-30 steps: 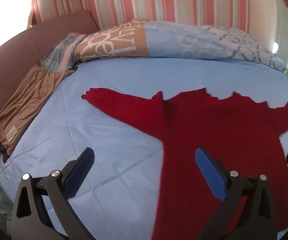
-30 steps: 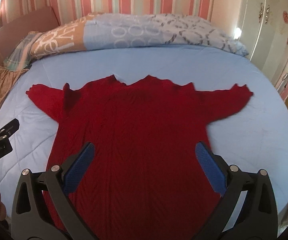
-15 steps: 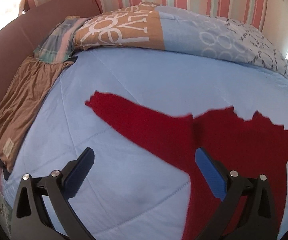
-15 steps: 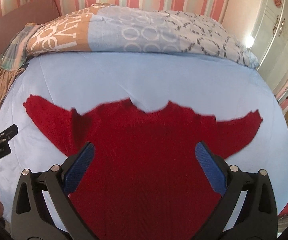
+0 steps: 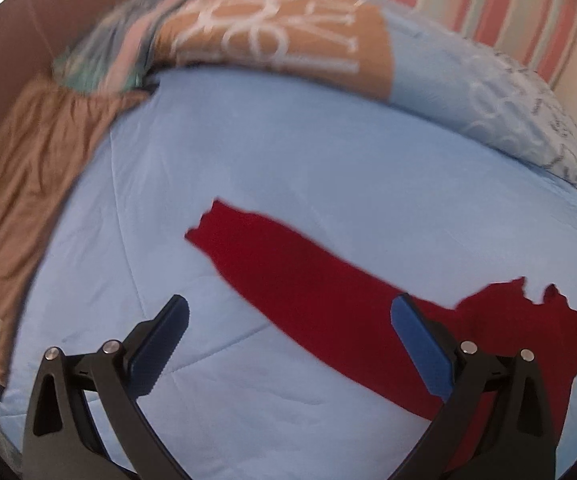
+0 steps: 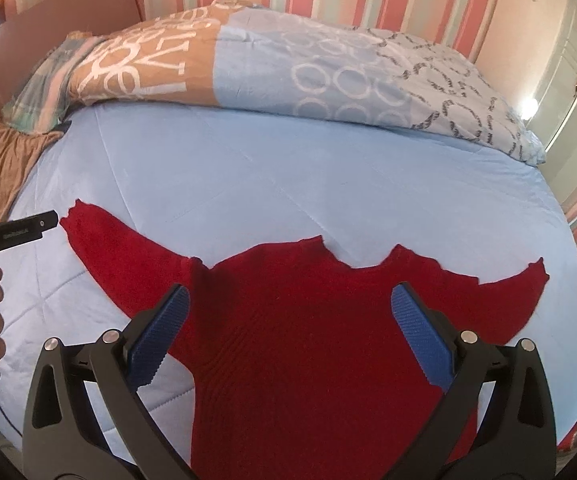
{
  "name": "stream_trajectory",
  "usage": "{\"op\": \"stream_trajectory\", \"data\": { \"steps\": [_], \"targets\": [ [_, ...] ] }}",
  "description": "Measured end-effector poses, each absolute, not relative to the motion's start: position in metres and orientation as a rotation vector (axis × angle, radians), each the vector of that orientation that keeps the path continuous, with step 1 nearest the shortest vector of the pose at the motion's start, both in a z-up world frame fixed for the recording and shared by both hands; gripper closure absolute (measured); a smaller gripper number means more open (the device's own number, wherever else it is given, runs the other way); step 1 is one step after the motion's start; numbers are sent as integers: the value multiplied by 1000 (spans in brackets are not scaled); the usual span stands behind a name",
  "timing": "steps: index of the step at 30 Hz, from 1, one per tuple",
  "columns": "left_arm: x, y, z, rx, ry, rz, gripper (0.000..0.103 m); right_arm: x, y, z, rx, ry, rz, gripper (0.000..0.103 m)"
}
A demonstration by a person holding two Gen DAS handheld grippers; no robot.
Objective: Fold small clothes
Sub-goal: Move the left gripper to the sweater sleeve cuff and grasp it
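A red knitted sweater lies flat on the light blue bedspread, both sleeves spread out, neckline toward the pillows. In the left wrist view its left sleeve runs diagonally to a cuff at centre. My left gripper is open and empty, hovering above that sleeve. It also shows at the left edge of the right wrist view, close to the cuff. My right gripper is open and empty above the sweater's chest.
A folded patterned duvet lies across the head of the bed. A brown cloth hangs over the bed's left side by a brown headboard panel. A white wardrobe stands at the right.
Both grippers moved forward toward the sweater's top. The left one swung left onto the left sleeve; the sweater itself has not moved.
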State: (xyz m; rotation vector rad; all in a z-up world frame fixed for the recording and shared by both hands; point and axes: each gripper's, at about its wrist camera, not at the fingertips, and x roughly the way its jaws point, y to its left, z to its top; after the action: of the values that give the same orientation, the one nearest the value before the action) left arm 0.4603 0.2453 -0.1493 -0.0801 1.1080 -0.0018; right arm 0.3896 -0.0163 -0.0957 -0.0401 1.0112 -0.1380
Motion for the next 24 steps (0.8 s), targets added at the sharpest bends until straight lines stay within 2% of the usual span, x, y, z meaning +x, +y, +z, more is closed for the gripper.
{"op": "stream_trajectory", "data": {
  "steps": [4, 10, 16, 19, 22, 24],
  "targets": [
    [477, 287, -198, -247, 1162, -31, 2, 405, -8, -117, -65, 1041, -133, 3],
    [489, 329, -240, -450, 1178, -53, 2, 414, 0, -131, -109, 1060, -121, 3],
    [508, 327, -253, -359, 1163, -11, 4, 418, -2, -141, -125, 1078, -124, 3],
    [517, 329, -270, -410, 1217, -15, 37, 419, -5, -147, -123, 1092, -128, 3],
    [520, 334, -275, -410, 1210, 22, 41, 418, -7, -152, -120, 1099, -131, 3],
    [521, 334, -274, -380, 1203, 42, 56, 417, -8, -152, -117, 1098, -132, 3]
  ]
}}
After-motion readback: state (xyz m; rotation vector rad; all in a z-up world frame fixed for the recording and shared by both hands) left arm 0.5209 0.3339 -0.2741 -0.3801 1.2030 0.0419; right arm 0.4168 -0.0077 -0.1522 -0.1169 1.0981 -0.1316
